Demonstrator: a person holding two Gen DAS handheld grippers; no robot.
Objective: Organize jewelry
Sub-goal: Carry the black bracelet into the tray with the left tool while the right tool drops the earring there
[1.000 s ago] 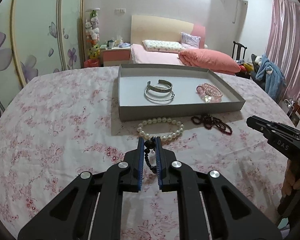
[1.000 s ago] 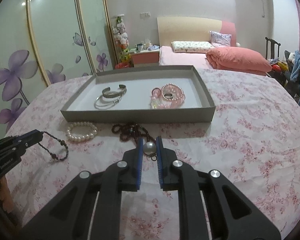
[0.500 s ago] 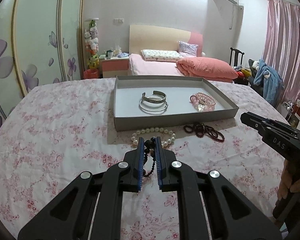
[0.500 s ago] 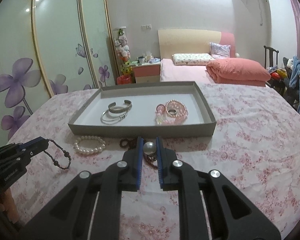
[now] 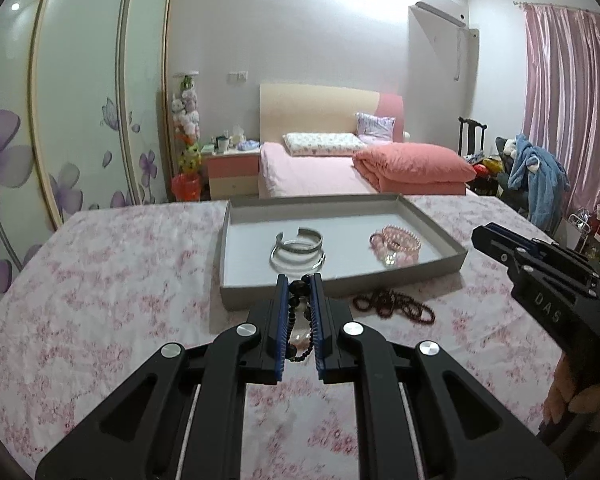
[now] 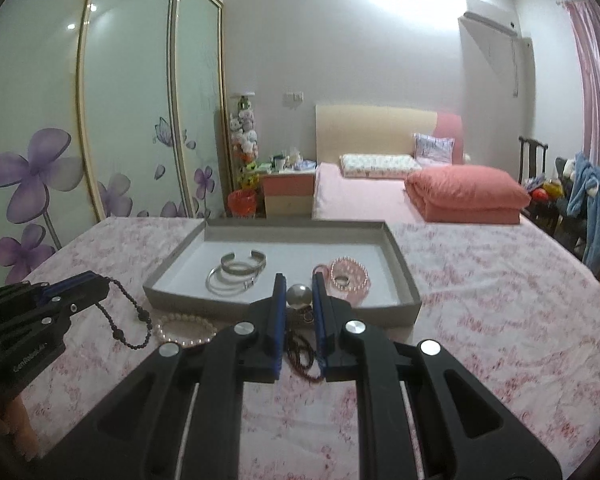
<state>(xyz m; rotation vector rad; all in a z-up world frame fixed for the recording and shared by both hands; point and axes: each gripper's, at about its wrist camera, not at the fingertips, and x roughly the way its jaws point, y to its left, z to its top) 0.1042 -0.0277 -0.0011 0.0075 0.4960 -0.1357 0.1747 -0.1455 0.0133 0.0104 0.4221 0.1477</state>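
My left tongs were pinched shut on a floppy black bead string and my right tongs on a smooth, slippery silver ball, both held near the tray's front edge over the tabletop.

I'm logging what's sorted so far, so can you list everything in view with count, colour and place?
tray: one, grey, on the floral cloth
bangles: a few, silver, tray's left part
bead bracelets: a few, pink, tray's right part
pearl bracelet: one, white, on the cloth before the tray
dark red beads: one heap, on the cloth before the tray
black bead strand: one, hanging from the left hand-held gripper
silver ball: one, clamped in the right hand-held gripper
bed: one, pink, behind
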